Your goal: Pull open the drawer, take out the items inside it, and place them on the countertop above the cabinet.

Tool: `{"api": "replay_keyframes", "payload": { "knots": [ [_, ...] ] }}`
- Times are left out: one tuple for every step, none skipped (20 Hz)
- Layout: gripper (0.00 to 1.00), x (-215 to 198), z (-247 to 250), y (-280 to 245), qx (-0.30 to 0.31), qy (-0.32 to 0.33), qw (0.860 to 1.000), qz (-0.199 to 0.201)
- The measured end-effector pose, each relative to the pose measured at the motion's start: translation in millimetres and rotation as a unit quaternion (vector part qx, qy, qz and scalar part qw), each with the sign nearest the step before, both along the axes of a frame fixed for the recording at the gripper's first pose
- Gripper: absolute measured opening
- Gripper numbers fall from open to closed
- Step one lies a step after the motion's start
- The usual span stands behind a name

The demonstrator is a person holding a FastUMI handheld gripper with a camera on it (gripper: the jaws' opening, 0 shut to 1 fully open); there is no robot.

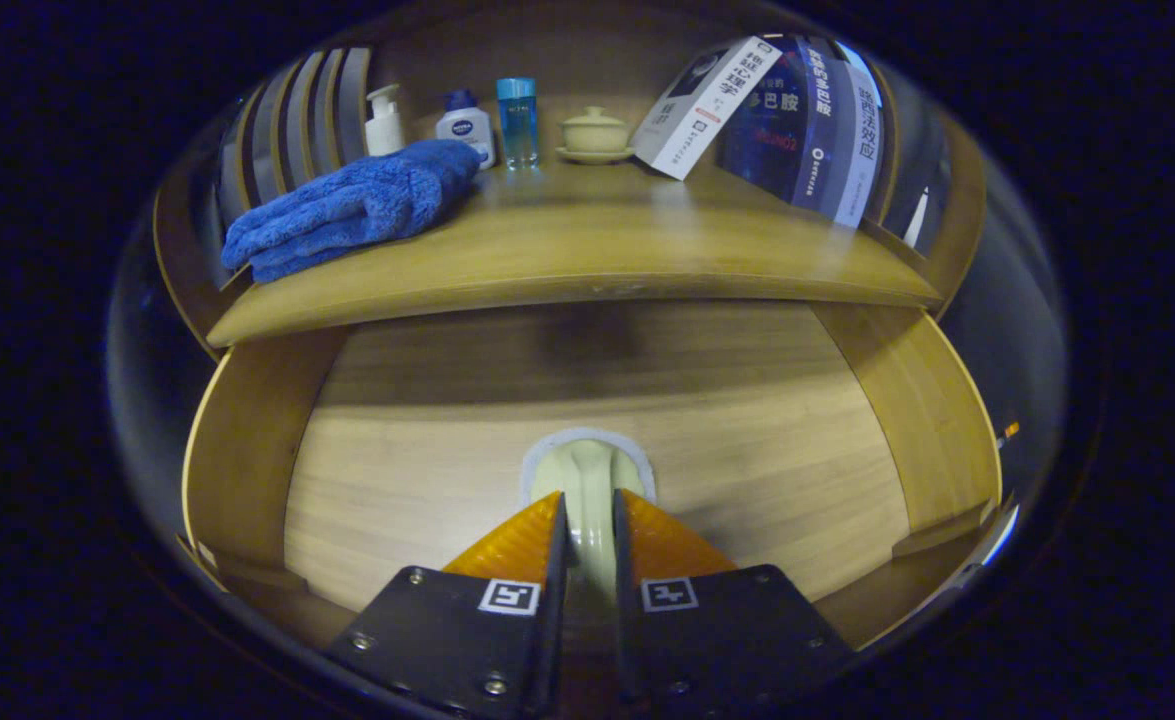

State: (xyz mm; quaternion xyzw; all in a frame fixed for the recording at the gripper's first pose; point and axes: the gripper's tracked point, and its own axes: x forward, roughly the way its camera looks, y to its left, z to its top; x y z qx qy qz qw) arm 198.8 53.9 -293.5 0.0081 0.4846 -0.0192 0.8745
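Jaws: the gripper had its two fingers drawn close together, clamped on the handle, one finger pressing on each side of it.
Handle: a pale, rounded pull stood on a light round base, fixed to the middle of the drawer front; its stem ran back between the fingers, and its head showed just ahead of the fingertips.
Drawer: the wooden front faced the gripper, set between the cabinet's side panels and under the desk; whether it was pulled out at all, I could not tell, and nothing of its inside was visible.
Desk: a wooden top above the drawer, beyond the fingers.
Towel: a folded blue towel lay on the desk's left part.
Bottles: a white pump bottle, a small white bottle and a clear blue bottle stood in a row behind the towel.
Cup: a pale lidded cup on a saucer stood just beside the blue bottle.
Books: several books leaned at the desk's right rear.
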Motion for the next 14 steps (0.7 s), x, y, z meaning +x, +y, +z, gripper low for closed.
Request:
{"api": "replay_keyframes", "payload": {
  "knots": [
    [0.23,2,0,-1,-0.001,-0.007,1.000,0.000],
    [0.23,1,2,2,0.005,-0.011,1.000,0.006],
    [0.12,0,5,2,0.006,-0.020,1.000,0.008],
    [0.12,-1,11,1,0.005,-0.031,0.999,0.008],
    [0.12,1,18,1,0.011,-0.045,0.999,0.007],
    [0.12,2,26,2,0.017,-0.061,0.998,0.006],
    [0.12,3,36,1,0.020,-0.077,0.997,0.005],
    [0.12,4,48,0,0.021,-0.091,0.996,0.005],
    [0.12,4,60,-2,0.018,-0.107,0.994,0.005],
    [0.12,5,74,-4,0.016,-0.124,0.992,0.004],
    [0.12,7,88,-6,0.015,-0.141,0.990,0.003],
    [0.12,8,100,-8,0.013,-0.152,0.988,0.001],
    [0.12,11,112,-12,0.008,-0.166,0.986,-0.002],
    [0.12,16,124,-14,0.004,-0.178,0.984,-0.004]
  ]
}}
